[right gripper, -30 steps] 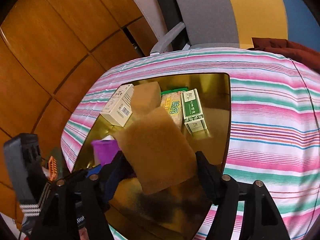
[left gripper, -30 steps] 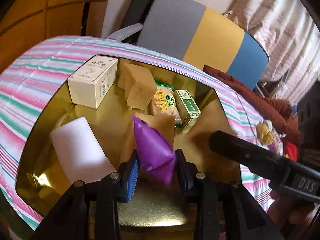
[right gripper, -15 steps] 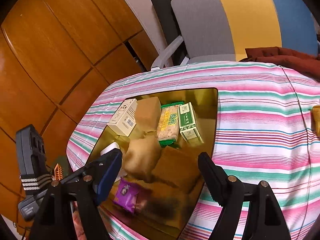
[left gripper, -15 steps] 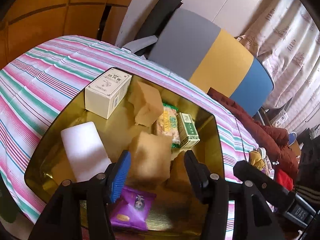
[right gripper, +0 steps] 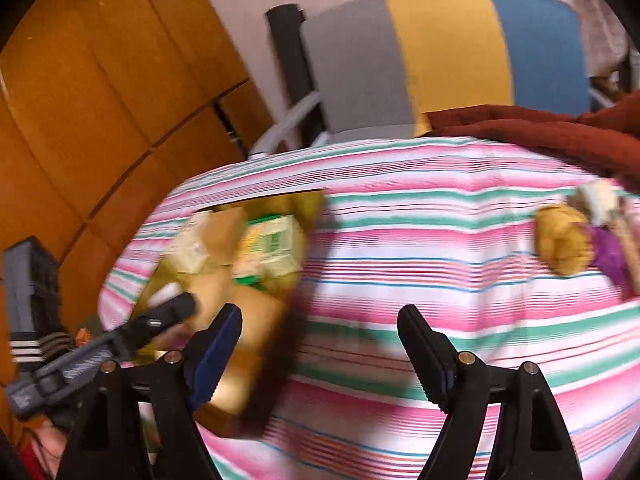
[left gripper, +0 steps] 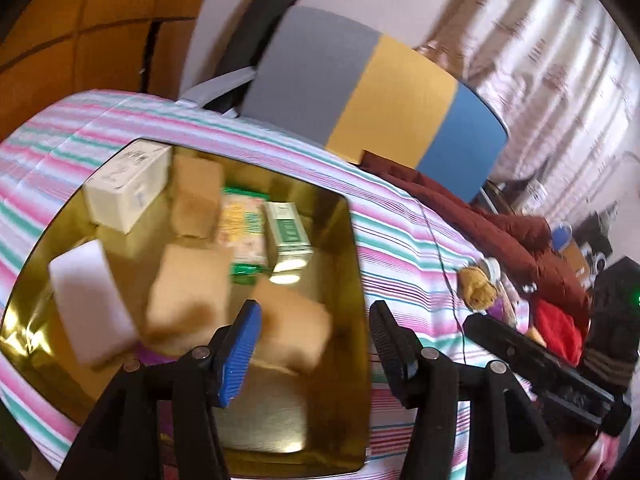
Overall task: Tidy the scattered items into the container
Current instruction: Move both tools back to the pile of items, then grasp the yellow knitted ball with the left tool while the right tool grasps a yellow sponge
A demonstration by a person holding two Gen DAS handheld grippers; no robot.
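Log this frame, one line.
left gripper: open, empty | right gripper: open, empty | gold metal tray: holds sponges, boxes | yellow plush toy: on striped cloth

We can read no text in either view, since motion blur smears every printed surface. In the left wrist view, the cream rectangular carton (left gripper: 127, 185) at the far left of the shiny gold tray (left gripper: 348, 296) carries dark marks on its top and a faint blue mark on its side, none legible. The green-and-white small box (left gripper: 289, 236) shows a green panel with unreadable print, and the yellow-and-green snack packet (left gripper: 243, 232) beside it shows only blurred coloured patches. In the right wrist view the same packet (right gripper: 264, 245) bears green characters that we cannot make out.
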